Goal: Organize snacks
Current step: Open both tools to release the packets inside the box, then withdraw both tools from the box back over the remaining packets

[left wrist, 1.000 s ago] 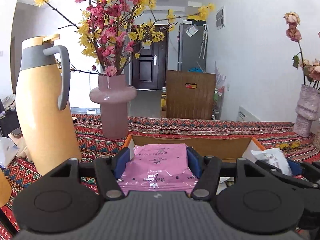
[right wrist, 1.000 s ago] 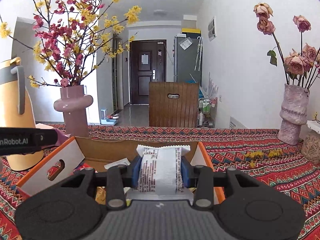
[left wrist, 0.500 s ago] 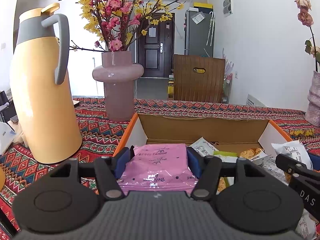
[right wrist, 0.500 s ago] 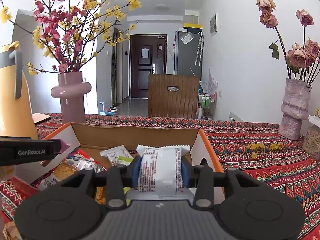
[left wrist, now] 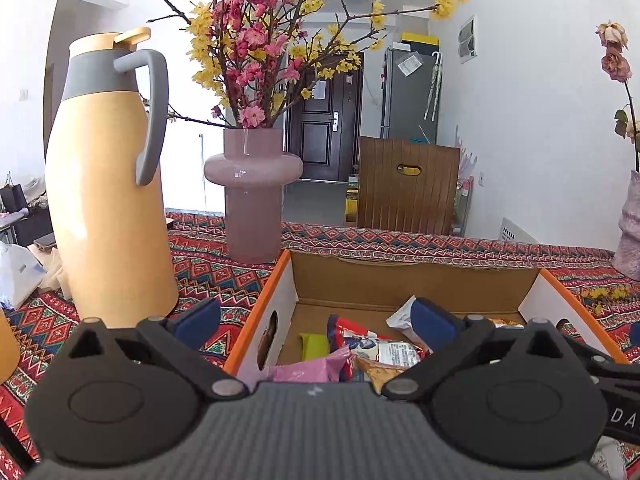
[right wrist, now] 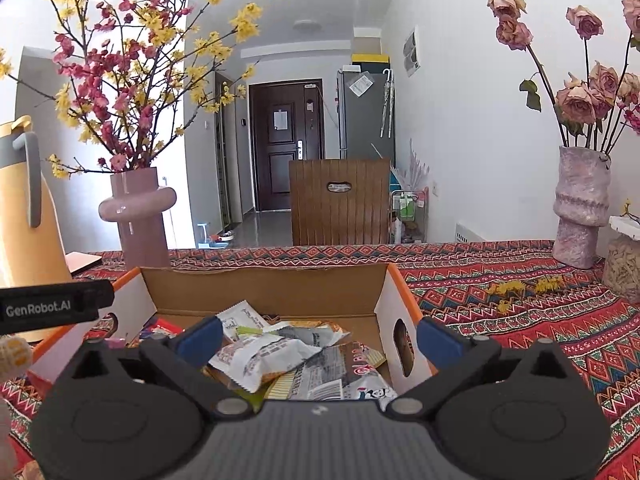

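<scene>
A cardboard box [left wrist: 400, 280] with orange edges stands open on the patterned tablecloth, with several snack packets inside. My left gripper [left wrist: 316, 320] hovers over the box's left end, its jaws opening wide; the pink packet [left wrist: 308, 370] lies loose in the box below them, touched by neither pad. My right gripper [right wrist: 319, 339] hangs over the right end of the box [right wrist: 260, 288], its jaws opening too. The white packet [right wrist: 260, 360] rests on the heap under them, free of the pads. The left gripper's black side [right wrist: 52, 306] shows at the left edge of the right wrist view.
A tall yellow thermos jug [left wrist: 108, 200] and a pink vase [left wrist: 252, 200] of blossom branches stand left of the box. A rough pink vase [right wrist: 580, 208] of roses and a jar [right wrist: 624, 268] stand at the far right. A wooden chair back [right wrist: 340, 204] rises behind the table.
Both grippers have gone from shut to wide open. The pink packet has dropped from the left gripper into the box, and the white packet has dropped from the right one.
</scene>
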Motion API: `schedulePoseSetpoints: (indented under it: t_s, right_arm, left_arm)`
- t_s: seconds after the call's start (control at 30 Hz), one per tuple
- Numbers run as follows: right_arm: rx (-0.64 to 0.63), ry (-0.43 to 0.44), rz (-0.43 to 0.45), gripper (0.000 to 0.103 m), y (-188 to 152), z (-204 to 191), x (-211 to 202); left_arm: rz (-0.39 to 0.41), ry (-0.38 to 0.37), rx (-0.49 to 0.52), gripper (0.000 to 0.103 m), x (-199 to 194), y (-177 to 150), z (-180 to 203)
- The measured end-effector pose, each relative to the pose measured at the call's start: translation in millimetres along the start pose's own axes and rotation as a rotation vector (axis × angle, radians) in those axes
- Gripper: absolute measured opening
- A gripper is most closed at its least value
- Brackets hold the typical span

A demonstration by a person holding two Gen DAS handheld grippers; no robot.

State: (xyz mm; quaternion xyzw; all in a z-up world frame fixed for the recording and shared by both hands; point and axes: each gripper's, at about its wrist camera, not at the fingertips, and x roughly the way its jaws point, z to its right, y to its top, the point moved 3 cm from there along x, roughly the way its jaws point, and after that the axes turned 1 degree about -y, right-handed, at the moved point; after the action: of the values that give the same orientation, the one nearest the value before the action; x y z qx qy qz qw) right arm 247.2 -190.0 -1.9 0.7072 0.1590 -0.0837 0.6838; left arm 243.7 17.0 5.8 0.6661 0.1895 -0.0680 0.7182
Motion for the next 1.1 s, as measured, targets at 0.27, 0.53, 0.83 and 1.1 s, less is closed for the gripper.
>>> schedulePoseSetpoints:
  t_s: [0.27, 0.53, 0.83, 1.1]
  right_arm:
    - [-0.002, 0.0, -0.005, 0.103, -1, -1, -1]
    - [0.002, -0.004, 0.001, 0.103, 0, 0, -2]
    - [0.004, 0.003, 0.049, 0.103, 9, 3, -24]
    - [-0.012, 0.03, 0.111, 0.103, 20, 11, -74]
  left_arm:
    - [-0.013, 0.005, -0.006, 0.103, 3, -1, -2]
    - [-0.014, 0.002, 0.014, 0.103, 2, -3, 1]
    - [-0.013, -0.023, -0.019, 0.103, -22, 10, -2]
    - [-0.04, -0.075, -0.027, 0.103, -63, 20, -7]
